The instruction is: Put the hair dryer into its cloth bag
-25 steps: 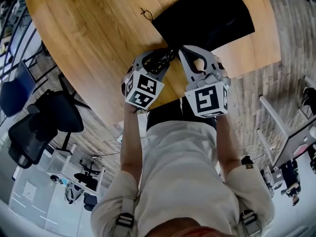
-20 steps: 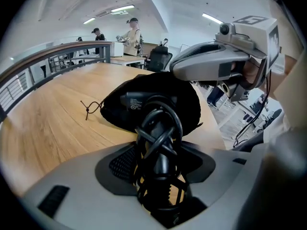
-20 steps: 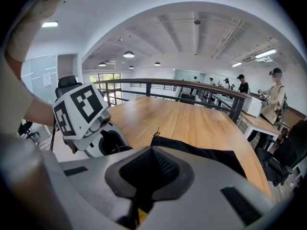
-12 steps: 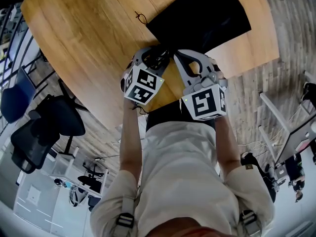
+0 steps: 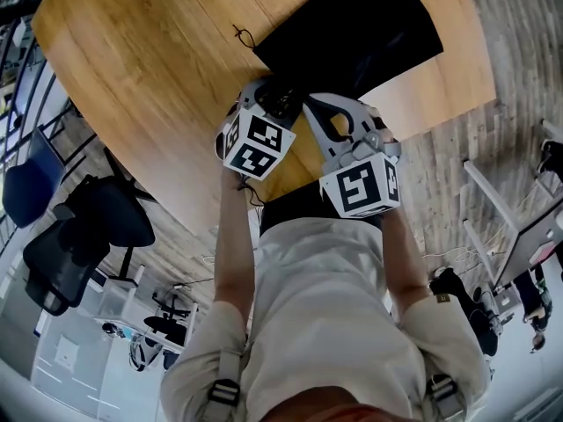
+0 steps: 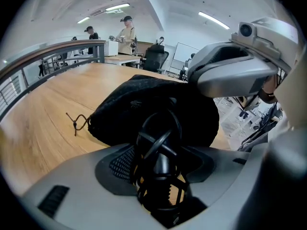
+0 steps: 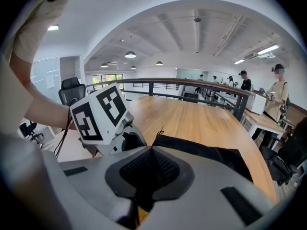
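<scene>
The black cloth bag (image 5: 352, 33) lies on the wooden table (image 5: 149, 69), its mouth toward me and its knotted drawstring (image 5: 239, 35) to the left. My left gripper (image 5: 280, 95) is shut on the black hair dryer (image 5: 283, 108), which has its cord wound round it, right at the bag's mouth. In the left gripper view the hair dryer (image 6: 156, 128) sits between the jaws, with the puffed-up bag (image 6: 144, 99) just ahead. My right gripper (image 5: 315, 104) is shut on the bag's near edge. In the right gripper view black cloth (image 7: 136, 200) is pinched between the pads.
The table's curved near edge (image 5: 264, 187) runs just under both grippers. Black office chairs (image 5: 88, 227) stand on the floor to the left. In the left gripper view a railing (image 6: 57, 51) and people at desks (image 6: 125, 32) are far behind the table.
My left gripper, with the hair dryer in it, has edged closer to the bag's mouth. The right gripper has kept its hold in place.
</scene>
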`<control>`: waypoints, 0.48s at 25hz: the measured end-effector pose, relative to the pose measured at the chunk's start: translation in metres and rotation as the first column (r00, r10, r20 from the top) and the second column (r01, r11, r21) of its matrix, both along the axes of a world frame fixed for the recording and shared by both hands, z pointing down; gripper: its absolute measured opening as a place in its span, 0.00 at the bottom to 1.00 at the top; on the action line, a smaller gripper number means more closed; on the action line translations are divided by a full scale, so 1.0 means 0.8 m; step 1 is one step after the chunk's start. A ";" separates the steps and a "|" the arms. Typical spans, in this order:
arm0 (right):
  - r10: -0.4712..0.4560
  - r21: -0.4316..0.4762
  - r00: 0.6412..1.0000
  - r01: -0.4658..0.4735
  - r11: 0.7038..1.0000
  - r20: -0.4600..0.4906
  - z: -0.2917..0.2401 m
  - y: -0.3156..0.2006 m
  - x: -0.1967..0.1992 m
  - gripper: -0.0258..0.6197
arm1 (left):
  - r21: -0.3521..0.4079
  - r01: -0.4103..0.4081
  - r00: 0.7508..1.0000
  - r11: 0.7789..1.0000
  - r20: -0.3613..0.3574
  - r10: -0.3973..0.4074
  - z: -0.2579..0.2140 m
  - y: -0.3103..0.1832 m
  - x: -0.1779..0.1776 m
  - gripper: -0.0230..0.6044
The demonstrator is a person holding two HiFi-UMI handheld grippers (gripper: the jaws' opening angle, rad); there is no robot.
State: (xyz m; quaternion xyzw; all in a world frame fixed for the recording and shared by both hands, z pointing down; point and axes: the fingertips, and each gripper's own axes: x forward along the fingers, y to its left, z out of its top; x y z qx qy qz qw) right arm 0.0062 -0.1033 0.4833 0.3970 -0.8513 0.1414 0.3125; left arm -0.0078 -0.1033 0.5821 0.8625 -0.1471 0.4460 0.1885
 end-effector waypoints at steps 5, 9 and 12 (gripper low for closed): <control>0.000 -0.005 1.000 0.000 1.000 0.006 0.001 0.001 0.000 0.08 | 0.004 -0.022 1.000 1.000 0.002 0.022 0.001 -0.005 0.010 0.43; 0.003 -0.009 1.000 -0.003 1.000 0.007 0.005 0.005 0.001 0.08 | 0.017 -0.031 1.000 0.999 0.004 0.031 0.004 -0.007 0.014 0.43; 0.003 0.000 1.000 -0.003 1.000 0.005 0.009 0.005 0.001 0.08 | 0.036 -0.047 0.999 0.998 0.011 0.047 0.008 -0.011 0.015 0.43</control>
